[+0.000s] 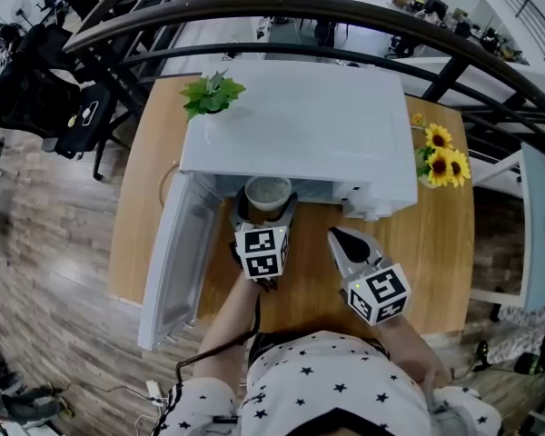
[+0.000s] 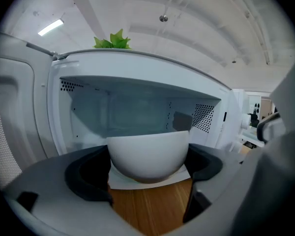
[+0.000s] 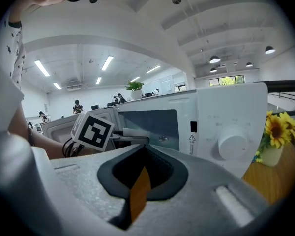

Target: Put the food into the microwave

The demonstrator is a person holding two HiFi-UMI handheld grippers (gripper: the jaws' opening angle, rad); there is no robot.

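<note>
Holding white bowl w/ left gripper jaws at open microwave; right gripper jaws together, empty.

- left gripper: light grey moulded shell. Matt black padded lining inside the jaws. White cube with black square markers at the rear. Thin black cables loop from behind the cube.
- right gripper: same grey shell, grainy in surface. Black jaw lining. Matching black-and-white marker cube at the rear.
- Wearer: white short-sleeved shirt printed with small black stars.
</note>
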